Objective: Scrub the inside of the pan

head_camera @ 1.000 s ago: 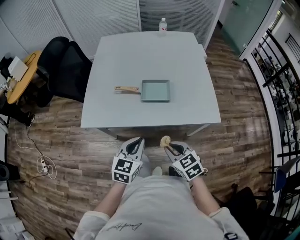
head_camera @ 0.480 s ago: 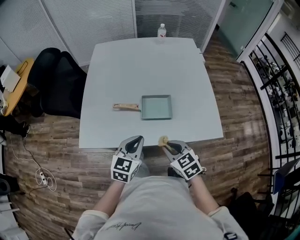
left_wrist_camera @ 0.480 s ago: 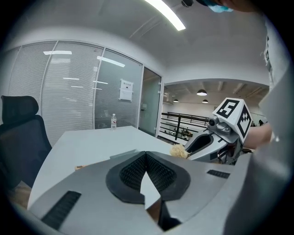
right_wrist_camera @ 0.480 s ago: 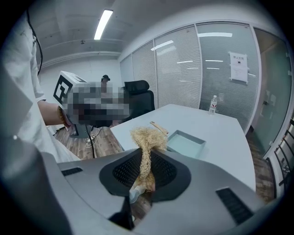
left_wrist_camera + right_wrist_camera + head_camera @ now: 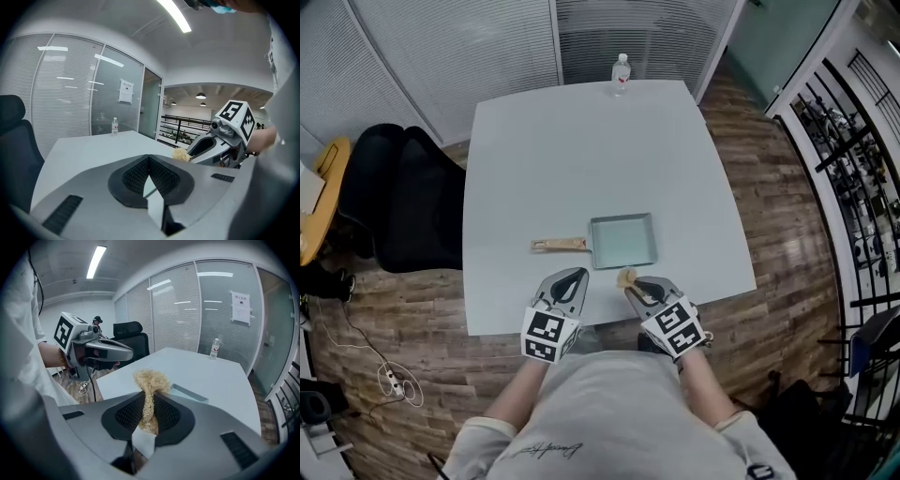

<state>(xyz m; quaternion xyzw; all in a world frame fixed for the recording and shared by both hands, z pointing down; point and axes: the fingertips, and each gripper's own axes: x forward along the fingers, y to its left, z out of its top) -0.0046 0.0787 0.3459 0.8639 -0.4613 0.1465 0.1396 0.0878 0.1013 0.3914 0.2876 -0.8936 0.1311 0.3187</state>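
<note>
The square grey-green pan point(image 5: 623, 240) sits on the pale table point(image 5: 581, 141), with its wooden handle point(image 5: 560, 245) sticking out to the person's left. On the person's side of the pan, just short of the handle, the left gripper point(image 5: 571, 276) has its jaws clenched together on nothing. In its own view its body blocks the pan almost entirely.

The right gripper point(image 5: 630, 280), just short of the pan's near edge, is clamped on a tuft of straw-coloured scrubber point(image 5: 151, 380). The lower part of the tuft vanishes between the pads and only the frayed top shows. In that gripper's view only a thin strip of the pan's rim peeks past the scrubber; the inside is hidden. Whether either gripper touches the table I cannot tell.

A water bottle point(image 5: 621, 73) stands well beyond the pan, its label too small to read. A black chair point(image 5: 403, 197) stands well to the pan's left.
</note>
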